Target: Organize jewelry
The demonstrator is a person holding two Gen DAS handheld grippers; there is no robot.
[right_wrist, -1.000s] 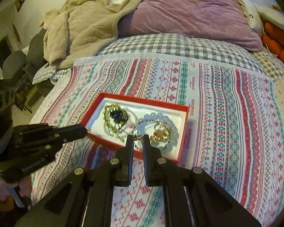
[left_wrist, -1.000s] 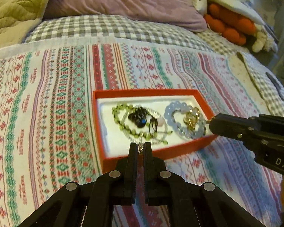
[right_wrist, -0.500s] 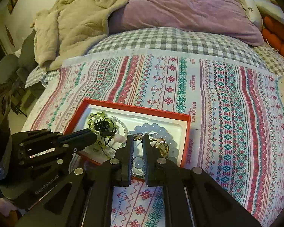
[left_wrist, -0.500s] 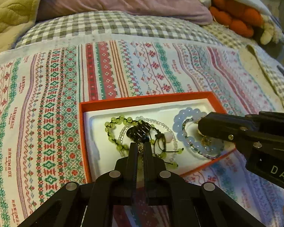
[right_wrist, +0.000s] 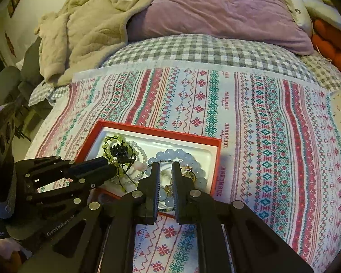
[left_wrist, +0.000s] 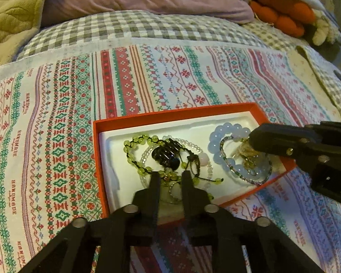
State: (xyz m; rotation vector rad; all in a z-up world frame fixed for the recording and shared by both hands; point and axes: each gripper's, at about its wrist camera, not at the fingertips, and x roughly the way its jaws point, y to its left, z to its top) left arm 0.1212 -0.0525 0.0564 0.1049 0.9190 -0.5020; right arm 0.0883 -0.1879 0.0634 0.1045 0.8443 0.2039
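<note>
Both grippers have advanced over the shallow orange cardboard box with white foam liner (left_wrist: 134, 119), which now sits closer beneath them on the striped patterned bedspread (left_wrist: 56, 136). Left gripper (left_wrist: 168, 177): jaws opening, a small gold piece between them but unclamped — apparently a release. Right gripper (right_wrist: 165, 167): jaws opening slightly, fingers a narrow gap apart over gold rings, gripping nothing. Pale blue bead bracelet (left_wrist: 218, 136) and green bead bracelet (left_wrist: 134, 141) lie inside the box — 2 items stowed.

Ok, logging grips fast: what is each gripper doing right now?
Left gripper: jaws opening over the jewelry box, holding nothing.
Right gripper: jaws opening narrowly over the blue bead bracelet, no clear grip.
</note>
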